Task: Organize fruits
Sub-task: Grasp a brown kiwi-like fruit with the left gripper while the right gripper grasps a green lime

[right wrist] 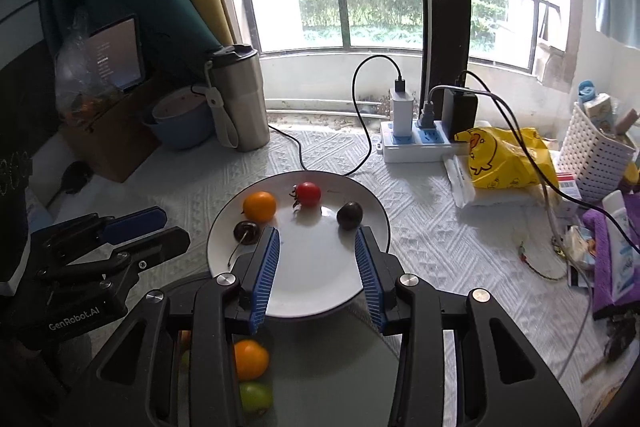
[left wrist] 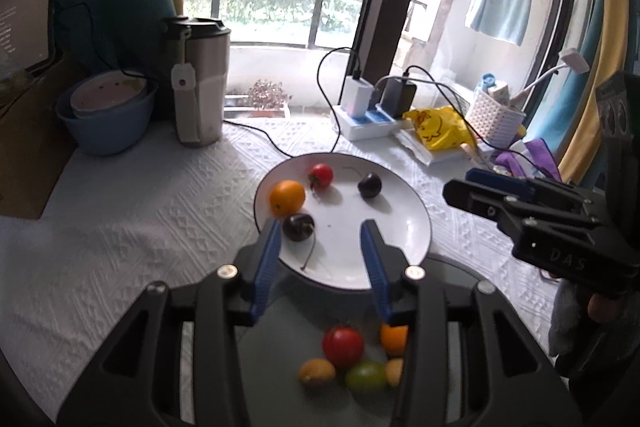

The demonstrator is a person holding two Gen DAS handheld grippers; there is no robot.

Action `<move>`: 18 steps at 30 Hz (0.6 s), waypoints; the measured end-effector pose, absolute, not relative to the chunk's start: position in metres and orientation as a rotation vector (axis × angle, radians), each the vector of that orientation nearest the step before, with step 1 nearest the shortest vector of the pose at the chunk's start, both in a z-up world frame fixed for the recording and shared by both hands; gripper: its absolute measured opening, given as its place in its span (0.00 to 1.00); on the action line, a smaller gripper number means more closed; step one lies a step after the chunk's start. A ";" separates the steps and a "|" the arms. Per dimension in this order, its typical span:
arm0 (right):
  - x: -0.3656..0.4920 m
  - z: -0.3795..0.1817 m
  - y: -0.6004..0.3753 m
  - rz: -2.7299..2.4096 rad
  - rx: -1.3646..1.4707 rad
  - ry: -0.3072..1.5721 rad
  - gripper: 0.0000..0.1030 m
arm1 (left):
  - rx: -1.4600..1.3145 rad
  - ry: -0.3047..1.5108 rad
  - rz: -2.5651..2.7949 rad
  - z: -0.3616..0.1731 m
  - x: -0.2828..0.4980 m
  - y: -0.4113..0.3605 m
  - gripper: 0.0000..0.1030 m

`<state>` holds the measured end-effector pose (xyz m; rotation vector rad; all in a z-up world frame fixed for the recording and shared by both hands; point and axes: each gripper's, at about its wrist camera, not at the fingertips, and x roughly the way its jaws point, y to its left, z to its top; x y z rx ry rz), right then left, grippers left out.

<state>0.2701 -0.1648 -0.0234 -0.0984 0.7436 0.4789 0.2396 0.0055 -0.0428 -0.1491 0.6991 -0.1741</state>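
A white plate (left wrist: 400,223) (right wrist: 320,279) holds an orange tomato (left wrist: 286,197) (right wrist: 259,205), a red tomato (left wrist: 321,175) (right wrist: 308,193) and two dark cherries (left wrist: 298,227) (left wrist: 369,185) (right wrist: 349,215). Nearer me, a grey plate (left wrist: 296,331) (right wrist: 340,367) holds several small fruits: a red one (left wrist: 343,346), orange, yellow and green (left wrist: 366,375) (right wrist: 255,396). My left gripper (left wrist: 320,231) is open and empty above the white plate's near edge. My right gripper (right wrist: 317,237) is open and empty over the white plate; it also shows in the left wrist view (left wrist: 480,189).
A steel tumbler (left wrist: 198,83) and a blue bowl (left wrist: 106,123) stand at the back left. A power strip with chargers (left wrist: 368,115), cables, a yellow bag (left wrist: 438,127), a white basket (left wrist: 494,117) and clutter fill the back right. A white textured cloth (left wrist: 140,219) covers the table.
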 end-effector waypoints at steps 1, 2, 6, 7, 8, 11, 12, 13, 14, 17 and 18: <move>0.265 -0.022 -0.166 0.478 -0.099 0.740 0.40 | -0.150 0.694 -0.177 -0.042 0.235 0.005 0.42; 0.263 -0.021 -0.166 0.477 -0.099 0.739 0.40 | -0.150 0.691 -0.178 -0.041 0.232 0.005 0.42; 0.249 -0.020 -0.168 0.473 -0.101 0.738 0.40 | -0.147 0.677 -0.185 -0.039 0.218 0.003 0.42; 0.246 -0.020 -0.168 0.472 -0.103 0.738 0.40 | -0.147 0.674 -0.187 -0.039 0.214 0.003 0.42; 0.242 -0.020 -0.168 0.472 -0.103 0.739 0.40 | -0.147 0.672 -0.188 -0.039 0.211 0.003 0.42; 0.234 -0.021 -0.169 0.469 -0.105 0.740 0.40 | -0.146 0.669 -0.190 -0.042 0.203 0.003 0.42; 0.232 -0.022 -0.170 0.469 -0.106 0.741 0.40 | -0.147 0.670 -0.190 -0.043 0.201 0.003 0.42; 0.229 -0.024 -0.170 0.469 -0.106 0.744 0.40 | -0.149 0.674 -0.189 -0.045 0.198 0.003 0.42; 0.227 -0.025 -0.170 0.469 -0.106 0.746 0.40 | -0.150 0.678 -0.189 -0.047 0.196 0.003 0.42; 0.219 -0.029 -0.170 0.471 -0.107 0.757 0.40 | -0.150 0.690 -0.189 -0.053 0.188 0.004 0.42; 0.218 -0.030 -0.170 0.471 -0.107 0.760 0.40 | -0.150 0.694 -0.188 -0.055 0.186 0.004 0.42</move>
